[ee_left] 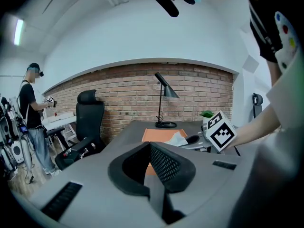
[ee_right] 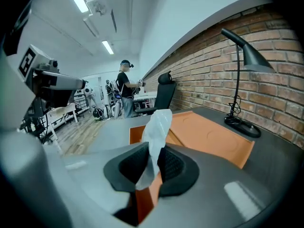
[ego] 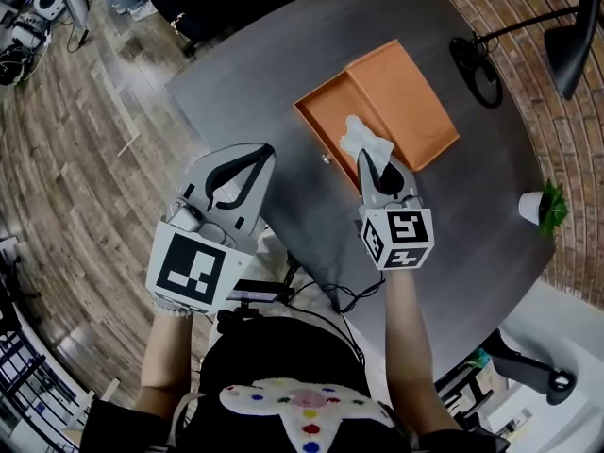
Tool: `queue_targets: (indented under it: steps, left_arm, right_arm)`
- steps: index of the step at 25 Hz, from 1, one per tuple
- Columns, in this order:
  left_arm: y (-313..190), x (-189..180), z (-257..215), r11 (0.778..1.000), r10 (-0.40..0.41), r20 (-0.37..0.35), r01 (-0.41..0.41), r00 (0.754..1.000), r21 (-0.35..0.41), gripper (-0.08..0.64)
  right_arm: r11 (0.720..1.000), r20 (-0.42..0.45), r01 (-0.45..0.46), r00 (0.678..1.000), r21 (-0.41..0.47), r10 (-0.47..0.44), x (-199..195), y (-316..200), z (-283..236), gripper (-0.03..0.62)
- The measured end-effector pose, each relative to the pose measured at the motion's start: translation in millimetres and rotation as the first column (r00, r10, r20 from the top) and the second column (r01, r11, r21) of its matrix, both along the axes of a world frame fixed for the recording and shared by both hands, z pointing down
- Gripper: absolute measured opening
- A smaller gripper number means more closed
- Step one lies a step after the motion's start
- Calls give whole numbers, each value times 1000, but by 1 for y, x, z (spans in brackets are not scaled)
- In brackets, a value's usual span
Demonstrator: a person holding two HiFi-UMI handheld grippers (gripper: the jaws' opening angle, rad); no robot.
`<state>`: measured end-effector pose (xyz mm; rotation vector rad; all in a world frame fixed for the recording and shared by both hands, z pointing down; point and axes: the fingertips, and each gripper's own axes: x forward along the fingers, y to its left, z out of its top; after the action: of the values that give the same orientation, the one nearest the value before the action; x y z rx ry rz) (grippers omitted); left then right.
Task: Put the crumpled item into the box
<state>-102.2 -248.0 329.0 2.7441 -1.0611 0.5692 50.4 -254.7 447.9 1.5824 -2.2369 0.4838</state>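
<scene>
A white crumpled tissue (ego: 361, 138) is pinched in my right gripper (ego: 371, 163) and sticks up from its jaws. It hangs over the near part of the open orange box (ego: 406, 102) on the dark grey table (ego: 245, 83). In the right gripper view the tissue (ee_right: 159, 125) rises between the black pads of the right gripper (ee_right: 153, 148), with the orange box (ee_right: 209, 137) just beyond. My left gripper (ego: 264, 151) is at the table's near edge, left of the box, its tips together with nothing between them. The left gripper view shows the left gripper (ee_left: 149, 144), the box (ee_left: 159, 135) and the tissue (ee_left: 177, 139).
A black desk lamp (ego: 481, 64) stands behind the box at the right. A small plant in a white pot (ego: 540, 206) sits near the table's right edge. A black office chair (ee_left: 90, 118) and a standing person (ee_left: 33, 113) are off to the left.
</scene>
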Motion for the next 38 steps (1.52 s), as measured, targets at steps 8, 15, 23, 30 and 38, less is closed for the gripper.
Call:
queue_targets:
  steps: [8,15,23,30,38]
  left_arm:
    - [-6,-11,1,1000,-18,2,18,1000,1,8]
    - [-9,-12,0,1000,-27,-6,27,1000,-1,8]
    - [-12,-13,2,1000,-29,-5,29,1000,-6,8]
    - [-8,-12,3,1000,-21,-6,21,1000,-3,7]
    - [4,0,-2,1000,-11,-13,12,1000,5,8]
  right_arm:
    - [996,-49,72,996,-53,-74,-18,-6,15,55]
    - [994,-95,87,991,-70,-93,-23,-8,21,119]
    - [998,-113,37,993,-60,-44,-11,-13,20,184]
    - [999,-166,1,986,-44,-8,-3,-9,18,245]
    - [997,-175,-82,981,11,83,25,0,1,275]
